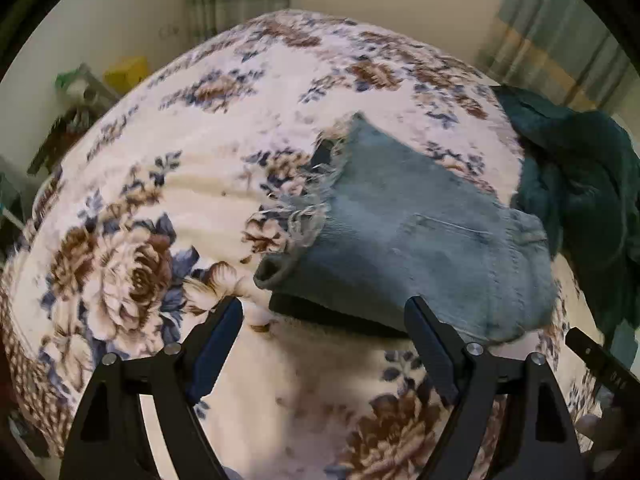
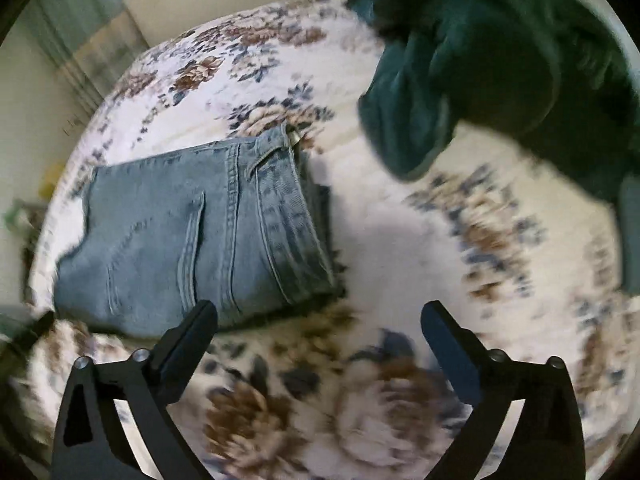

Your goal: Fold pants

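Light-blue denim pants lie folded in a flat stack on the floral bedspread, frayed hems toward the left in the left wrist view. In the right wrist view the pants lie at left centre, waistband on the right side. My left gripper is open and empty, just in front of the near edge of the stack. My right gripper is open and empty above the bedspread, to the right of the stack's near corner.
A dark green garment lies heaped on the bed to the right of the pants; it also fills the upper right of the right wrist view. Curtains and a wall stand behind the bed. A cluttered stand is at far left.
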{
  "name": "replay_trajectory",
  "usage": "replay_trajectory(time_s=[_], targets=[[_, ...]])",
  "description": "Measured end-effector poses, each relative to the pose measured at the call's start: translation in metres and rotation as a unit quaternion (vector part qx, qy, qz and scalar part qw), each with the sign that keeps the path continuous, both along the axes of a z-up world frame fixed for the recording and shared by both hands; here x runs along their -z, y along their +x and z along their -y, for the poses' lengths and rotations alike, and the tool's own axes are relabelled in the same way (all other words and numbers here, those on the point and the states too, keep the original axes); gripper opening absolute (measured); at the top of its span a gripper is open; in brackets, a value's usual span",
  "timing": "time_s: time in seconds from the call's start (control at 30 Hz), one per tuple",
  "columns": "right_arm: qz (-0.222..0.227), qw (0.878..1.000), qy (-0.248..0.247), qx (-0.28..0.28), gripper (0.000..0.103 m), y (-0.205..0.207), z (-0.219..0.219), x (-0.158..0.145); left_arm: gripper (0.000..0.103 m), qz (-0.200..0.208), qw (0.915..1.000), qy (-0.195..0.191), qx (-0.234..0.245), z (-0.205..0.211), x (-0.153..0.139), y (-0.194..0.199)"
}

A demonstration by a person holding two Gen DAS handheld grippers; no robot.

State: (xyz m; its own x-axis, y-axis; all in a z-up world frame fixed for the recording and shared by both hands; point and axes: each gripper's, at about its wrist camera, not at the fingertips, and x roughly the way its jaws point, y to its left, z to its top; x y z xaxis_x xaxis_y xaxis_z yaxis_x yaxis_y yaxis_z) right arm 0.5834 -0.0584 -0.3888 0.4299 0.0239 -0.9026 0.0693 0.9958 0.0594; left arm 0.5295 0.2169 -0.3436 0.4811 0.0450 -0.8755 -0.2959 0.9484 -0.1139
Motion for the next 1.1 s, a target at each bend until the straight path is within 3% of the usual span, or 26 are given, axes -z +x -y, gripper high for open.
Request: replay_trajectory(time_s=[0.03,0.1,0.33,0.63,1.1], targets=[[0.006,1.0,-0.007,-0.002,0.103,-0.011,-0.001,-0.01,0.083,-0.003,0.9999,0.008,0.01,0.006,-0.008,-0.005],[0.018,1.0,-0.015,-0.002,0.103,-0.032,0.0,-0.034,0.093,-0.007,0.9992,0.028,0.026,0.015,-0.023,-0.013],[0.066,0.998,-0.02,-0.003,0.103,-0.123,0.006,-0.134,0.093,0.029,0.9953,0.078,0.051,0.048,-0.102,-0.074],[0.13,0.99,-0.04,-0.021,0.103,-0.253,0.011,-0.259,0.093,0.082,0.9923,0.087,0.033,0.071,-0.198,-0.18],[0.21,0.975,-0.047,-0.05,0.103,-0.424,0.01,-0.411,0.093,0.143,0.9817,0.113,0.054,0.084,-0.315,-0.305]])
